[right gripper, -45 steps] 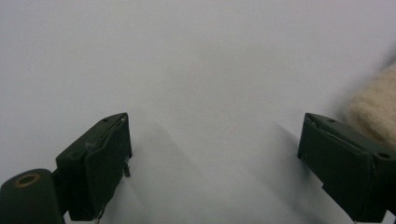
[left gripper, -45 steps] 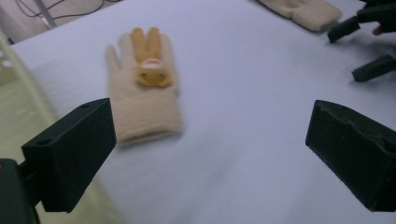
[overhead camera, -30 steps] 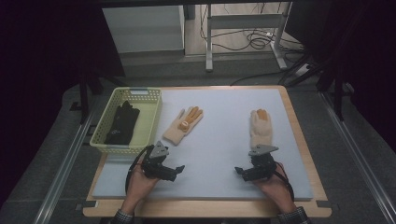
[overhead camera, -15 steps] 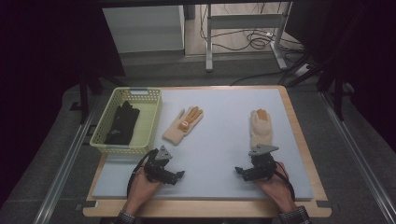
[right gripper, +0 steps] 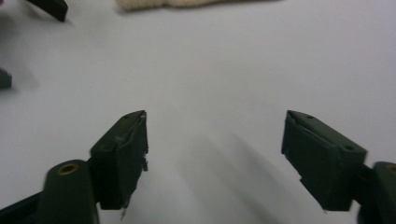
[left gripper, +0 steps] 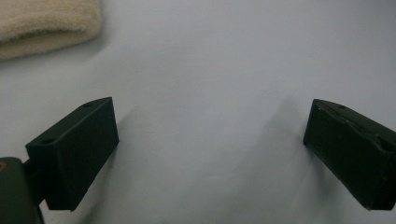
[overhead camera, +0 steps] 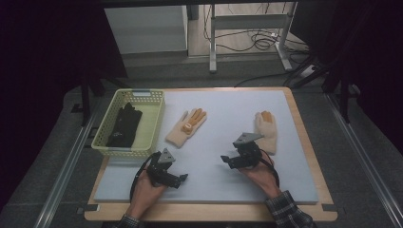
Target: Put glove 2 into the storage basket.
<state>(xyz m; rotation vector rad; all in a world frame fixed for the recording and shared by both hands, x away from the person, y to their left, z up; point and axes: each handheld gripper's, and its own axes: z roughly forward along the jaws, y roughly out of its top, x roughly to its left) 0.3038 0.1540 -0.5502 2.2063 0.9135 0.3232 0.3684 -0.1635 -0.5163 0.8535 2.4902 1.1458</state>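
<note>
Right gripper [overhead camera: 227, 160] empty, closing partway beside right glove [overhead camera: 266, 129]; left gripper [overhead camera: 183, 178] wide.

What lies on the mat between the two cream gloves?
Nothing. In the high view, the stretch of grey mat between the left cream glove and the right cream glove is bare; both grippers sit nearer the person.

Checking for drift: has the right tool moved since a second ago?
Yes. The right tool shifted left, away from the cream glove; its open, empty jaws have just been closing.
</note>
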